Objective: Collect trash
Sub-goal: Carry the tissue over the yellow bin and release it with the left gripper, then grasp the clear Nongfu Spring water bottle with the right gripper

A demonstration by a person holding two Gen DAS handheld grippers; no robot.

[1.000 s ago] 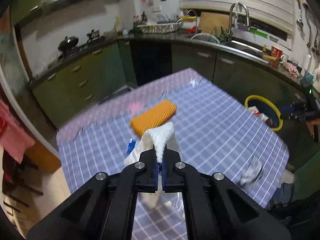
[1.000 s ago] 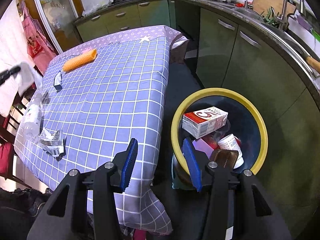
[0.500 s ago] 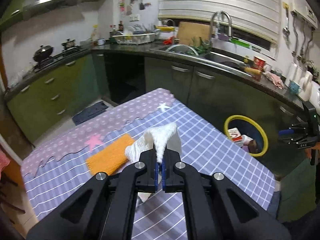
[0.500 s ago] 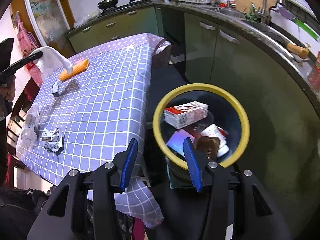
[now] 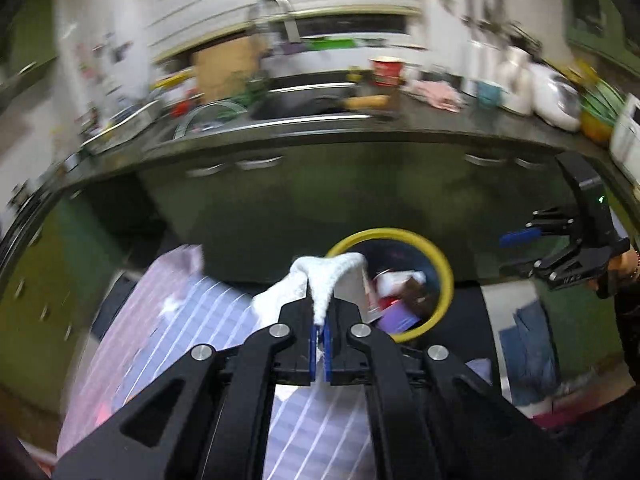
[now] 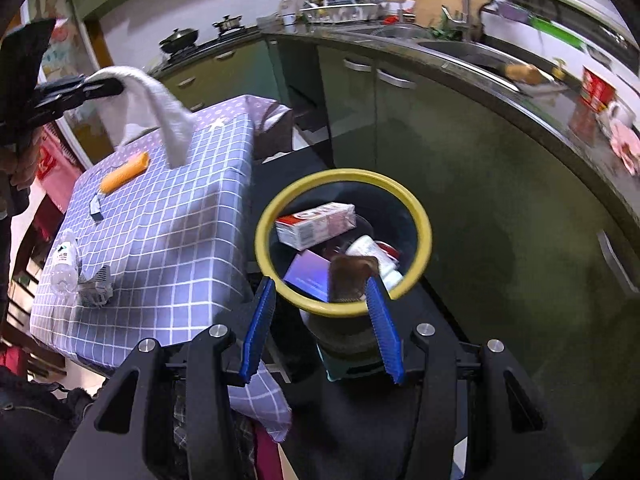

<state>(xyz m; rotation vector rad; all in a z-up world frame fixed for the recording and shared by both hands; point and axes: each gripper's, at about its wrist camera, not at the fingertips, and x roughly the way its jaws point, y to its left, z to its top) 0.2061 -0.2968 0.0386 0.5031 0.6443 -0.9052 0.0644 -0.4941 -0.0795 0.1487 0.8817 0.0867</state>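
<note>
Ahead of and below the left gripper's (image 5: pixel 319 344) fingertips sits the yellow-rimmed trash bin (image 5: pixel 443 264), nearer the empty, half-open right gripper (image 6: pixel 320 326); the left clamps a limp white tissue (image 5: pixel 326 276), its length hanging toward the bin.

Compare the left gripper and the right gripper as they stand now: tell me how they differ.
The left gripper is shut on a white cloth that hangs from its pads; the right gripper stands open with nothing between its blue pads. The left gripper is above the checked table's edge, while the right gripper hangs over the floor by the yellow-rimmed bin. Both are black with blue pads and face the bin.
</note>
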